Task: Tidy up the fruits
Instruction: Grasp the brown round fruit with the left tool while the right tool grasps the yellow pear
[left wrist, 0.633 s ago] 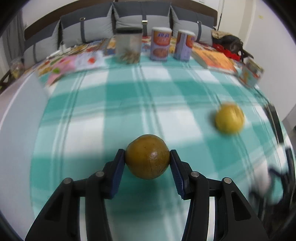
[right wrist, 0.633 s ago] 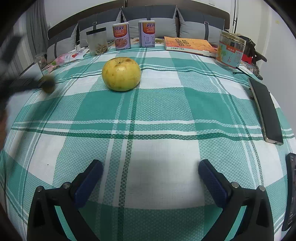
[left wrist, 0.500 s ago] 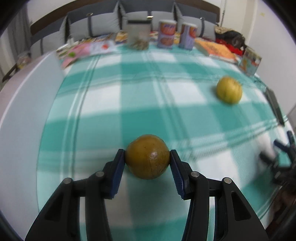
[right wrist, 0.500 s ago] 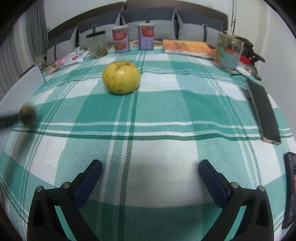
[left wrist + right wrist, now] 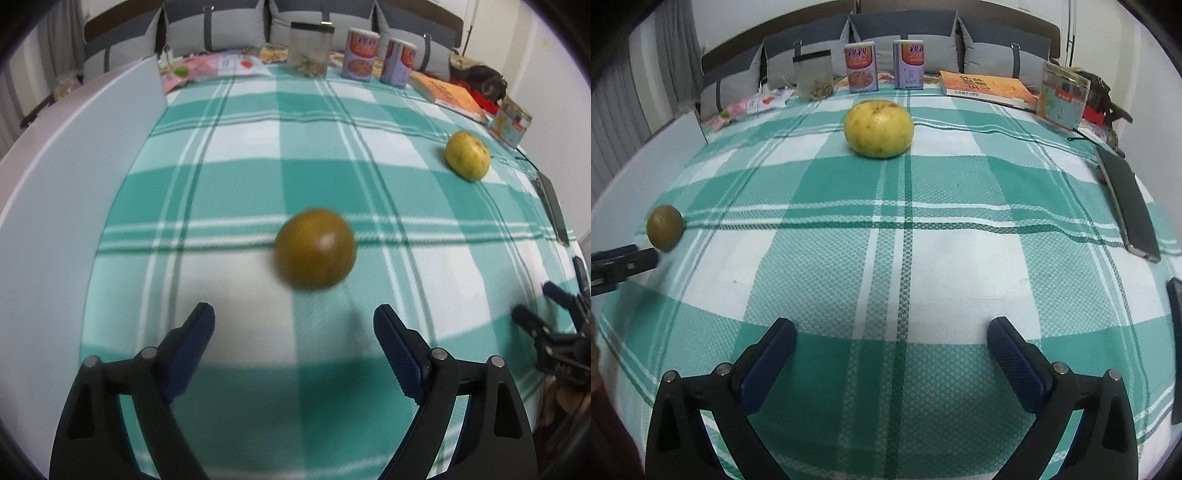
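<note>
A small brown-green round fruit [image 5: 315, 248] lies on the green-and-white checked cloth [image 5: 332, 177], just ahead of my open left gripper [image 5: 293, 343]; it is blurred and free of the fingers. It also shows at the far left of the right wrist view [image 5: 665, 227]. A larger yellow apple-like fruit [image 5: 878, 128] sits mid-cloth further back, and appears at the right of the left wrist view [image 5: 467, 155]. My right gripper [image 5: 891, 350] is open and empty, well short of the yellow fruit.
A white board [image 5: 66, 192] stands along the cloth's left edge. At the back stand a clear jar [image 5: 813, 78], two cans [image 5: 860, 66], an orange book [image 5: 988, 88] and a printed tin [image 5: 1063, 95]. A dark phone [image 5: 1126, 201] lies at the right edge.
My left gripper has opened and let go of the brown-green fruit, which now lies on the cloth ahead of the fingers. The right gripper has hardly moved.
</note>
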A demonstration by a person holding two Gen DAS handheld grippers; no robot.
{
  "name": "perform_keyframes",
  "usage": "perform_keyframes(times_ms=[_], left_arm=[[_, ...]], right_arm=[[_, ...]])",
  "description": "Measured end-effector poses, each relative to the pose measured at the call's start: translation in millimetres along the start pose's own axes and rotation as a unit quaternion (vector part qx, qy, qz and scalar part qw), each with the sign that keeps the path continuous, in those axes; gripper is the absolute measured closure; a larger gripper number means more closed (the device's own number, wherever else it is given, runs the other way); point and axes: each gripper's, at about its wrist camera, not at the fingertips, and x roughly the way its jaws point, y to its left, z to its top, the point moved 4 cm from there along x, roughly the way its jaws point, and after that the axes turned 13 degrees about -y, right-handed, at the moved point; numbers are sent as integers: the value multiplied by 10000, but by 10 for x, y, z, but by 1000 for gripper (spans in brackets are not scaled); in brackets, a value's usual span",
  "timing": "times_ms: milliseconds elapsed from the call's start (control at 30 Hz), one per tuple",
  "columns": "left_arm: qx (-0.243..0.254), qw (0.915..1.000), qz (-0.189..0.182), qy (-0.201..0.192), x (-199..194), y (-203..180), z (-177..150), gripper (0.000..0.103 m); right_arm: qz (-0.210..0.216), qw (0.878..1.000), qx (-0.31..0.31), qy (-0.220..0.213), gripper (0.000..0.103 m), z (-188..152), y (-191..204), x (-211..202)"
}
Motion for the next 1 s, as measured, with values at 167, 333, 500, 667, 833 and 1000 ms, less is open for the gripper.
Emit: perform_keyframes(times_ms=[167, 333, 500, 667, 833, 1000], left_arm=[[-145, 9996, -80, 211, -154, 99, -213, 14], [259, 9987, 157, 405, -147, 32, -410, 8], [241, 9986, 188, 438, -150, 31, -446, 4], [-507, 9914, -680, 997, -139, 174, -179, 5], [-910, 9842, -1108, 1042, -154, 208, 309, 5], [-207, 9863, -671, 1494, 92, -14, 564, 6]], right_arm=[[-1, 10000, 11, -19, 0, -3, -13, 1], [-3, 10000, 7, -19, 0, -2, -12, 0], [-4, 10000, 7, -18, 0, -3, -12, 0], [111, 9999, -80, 27, 0, -12, -16, -1], [95, 9999, -93, 34, 0, -13, -11, 3], [527, 9937, 262, 951, 0, 186, -88, 109]])
